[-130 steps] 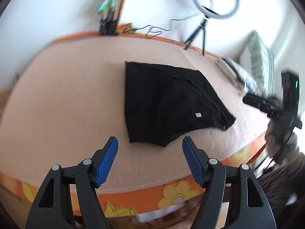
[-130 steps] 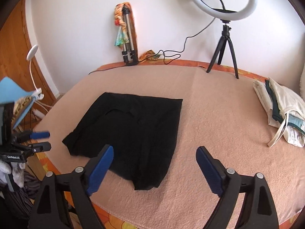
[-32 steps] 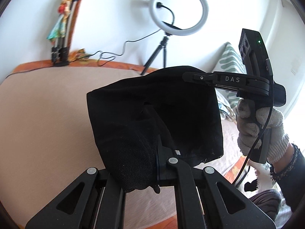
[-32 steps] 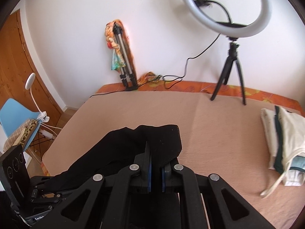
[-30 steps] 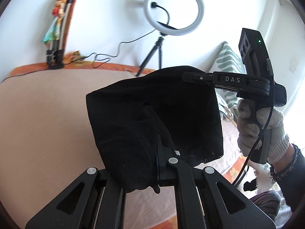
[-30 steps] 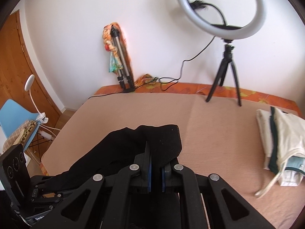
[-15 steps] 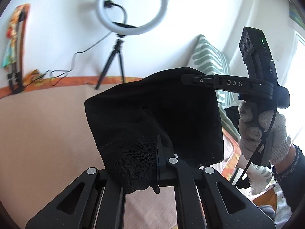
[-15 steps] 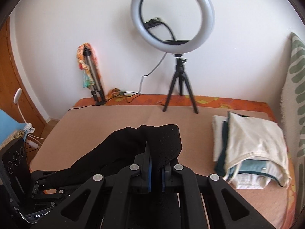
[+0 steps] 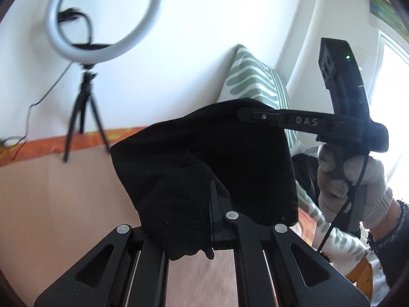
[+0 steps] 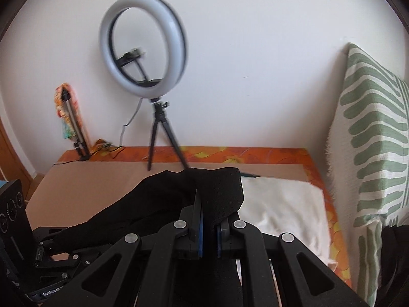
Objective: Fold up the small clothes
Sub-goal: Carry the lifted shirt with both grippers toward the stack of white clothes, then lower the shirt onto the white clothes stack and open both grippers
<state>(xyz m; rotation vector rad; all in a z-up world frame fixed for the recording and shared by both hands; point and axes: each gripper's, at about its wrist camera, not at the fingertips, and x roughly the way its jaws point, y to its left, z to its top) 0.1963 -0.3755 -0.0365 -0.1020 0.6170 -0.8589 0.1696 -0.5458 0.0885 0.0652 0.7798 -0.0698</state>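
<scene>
A small black garment [image 9: 209, 158] hangs in the air between my two grippers, above the peach blanket [image 9: 64, 199]. My left gripper [image 9: 213, 204] is shut on one corner of it. My right gripper [image 10: 208, 220] is shut on another corner [image 10: 219, 189], and it also shows in the left wrist view [image 9: 245, 114], pinching the cloth's top right edge. The cloth droops between them and hides the bed below it. The left gripper's body shows at the lower left of the right wrist view [image 10: 38, 245].
A ring light on a tripod [image 10: 143, 58] stands at the back of the bed. A folded white cloth pile [image 10: 278, 199] lies just beyond the garment. A green-striped pillow [image 10: 373, 138] leans at the right. A folded tripod [image 10: 71, 122] leans on the wall.
Both grippers closed on the black garment, lifted it off the blanket, and have swung it to the right; the ring light slid left and the pillow and white pile came into view.
</scene>
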